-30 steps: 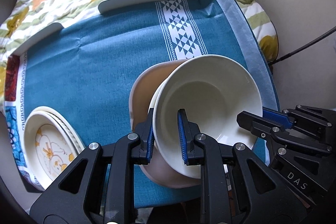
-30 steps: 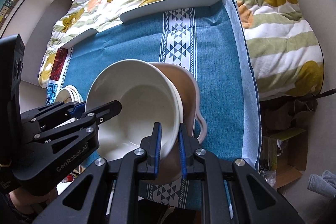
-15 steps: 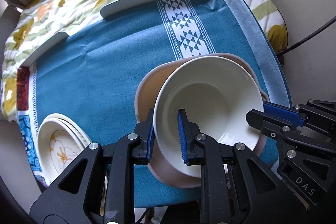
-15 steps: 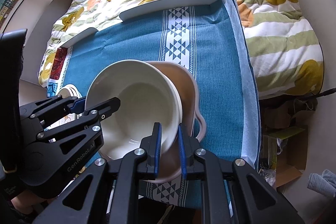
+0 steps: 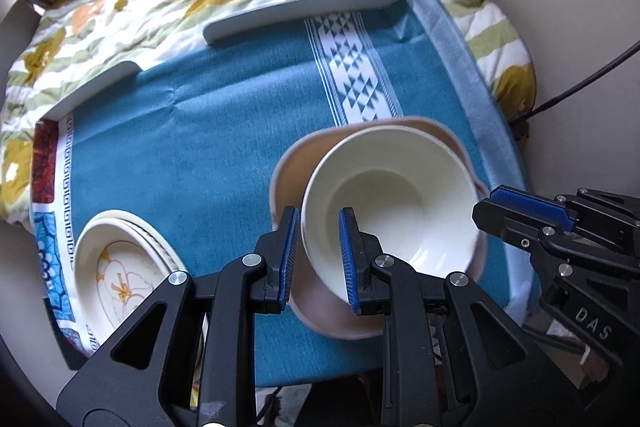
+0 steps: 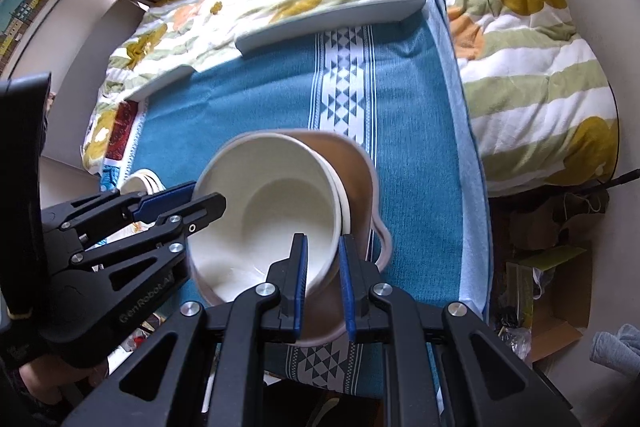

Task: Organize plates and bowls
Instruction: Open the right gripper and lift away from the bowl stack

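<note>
A stack of plates (image 5: 120, 279) sits at the worktop's (image 5: 208, 155) left edge, partly cut off. The left tool (image 5: 318, 255) and right tool (image 6: 323, 281) each clamp the white bowl's (image 5: 392, 211) rim, hiding the tan dish (image 5: 288, 179) underneath.

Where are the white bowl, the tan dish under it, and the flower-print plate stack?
white bowl (image 5: 400, 195), left wrist view, on its inner wall.
tan dish (image 5: 292, 171), left wrist view, on the bare inside left of the bowl.
flower-print plate stack (image 5: 116, 275), left wrist view, on the top plate's printed face.
</note>
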A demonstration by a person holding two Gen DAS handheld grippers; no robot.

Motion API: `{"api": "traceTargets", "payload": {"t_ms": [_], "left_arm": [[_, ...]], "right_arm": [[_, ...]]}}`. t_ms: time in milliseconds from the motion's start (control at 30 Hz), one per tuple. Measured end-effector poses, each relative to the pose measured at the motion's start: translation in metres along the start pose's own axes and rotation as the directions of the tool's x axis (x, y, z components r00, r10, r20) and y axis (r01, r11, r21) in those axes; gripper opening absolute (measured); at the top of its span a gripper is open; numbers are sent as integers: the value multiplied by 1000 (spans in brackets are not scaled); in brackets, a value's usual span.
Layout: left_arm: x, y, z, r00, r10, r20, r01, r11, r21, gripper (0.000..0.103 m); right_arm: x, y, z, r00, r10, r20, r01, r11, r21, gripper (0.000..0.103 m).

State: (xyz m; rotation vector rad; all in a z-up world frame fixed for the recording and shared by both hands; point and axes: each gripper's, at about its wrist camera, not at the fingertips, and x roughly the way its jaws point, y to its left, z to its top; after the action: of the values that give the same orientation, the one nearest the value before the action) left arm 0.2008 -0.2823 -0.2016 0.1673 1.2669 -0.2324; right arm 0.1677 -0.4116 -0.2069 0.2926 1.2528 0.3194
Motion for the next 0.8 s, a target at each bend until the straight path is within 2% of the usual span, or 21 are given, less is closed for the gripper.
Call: {"api": "traceTargets", "payload": {"t_ms": [67,133,167,200,233,267,300,333,367,400,433,467,533,633,700,800], "left_arm": [[-24,9,-2,997,-49,62,50,998,-21,17],[-52,20,-8,982,-113,152,120,992,-36,22],[-67,25,-14,969,-134,206,144,989,-37,24],[-81,31,-20,956,-142,258,156,987,-33,36],[-91,34,-25,946,-137,293,152,988,-29,60],[-101,38,-32,936,-116,332,134,990,-31,77],[-110,42,-41,924,-86,372,108,993,-39,99],[-118,45,-50,907,-60,417,87,995,-47,103],[-122,48,-57,892,-49,449,79,996,-49,103],[-122,50,-63,884,-44,465,75,996,-49,103],[-121,53,-68,883,-41,468,73,996,-51,103],[-116,54,-71,888,-41,458,73,996,-53,103],[-102,57,-78,904,-54,425,81,996,-47,103],[-75,57,-89,926,-56,373,68,998,-19,103],[-55,57,-93,944,-50,326,58,998,-14,103],[-28,59,-96,961,-59,270,64,998,-12,103]], "right_arm": [[-17,3,-1,999,4,37,-3,1000,-19,15],[-38,7,-2,996,15,84,-11,999,-42,15],[-48,9,-4,994,19,110,-13,998,-53,15],[-59,11,-6,990,21,137,-13,998,-65,15],[-72,14,-10,984,21,174,-6,996,-84,15],[-81,17,-14,979,18,203,3,995,-101,15],[-90,19,-18,973,14,229,13,993,-117,16],[-97,23,-24,967,8,254,28,990,-135,21],[-101,25,-30,963,2,271,40,988,-150,40],[-103,27,-35,960,-6,281,54,985,-164,75],[-102,29,-41,958,-21,286,75,981,-180,93],[-101,30,-47,954,-39,297,99,977,-190,103],[-93,29,-58,945,-93,314,161,967,-198,103],[-72,19,-68,947,-179,267,221,966,-137,103],[-59,11,-69,952,-195,238,223,970,-96,103],[-35,-1,-65,962,-217,167,230,971,-60,103]]}}
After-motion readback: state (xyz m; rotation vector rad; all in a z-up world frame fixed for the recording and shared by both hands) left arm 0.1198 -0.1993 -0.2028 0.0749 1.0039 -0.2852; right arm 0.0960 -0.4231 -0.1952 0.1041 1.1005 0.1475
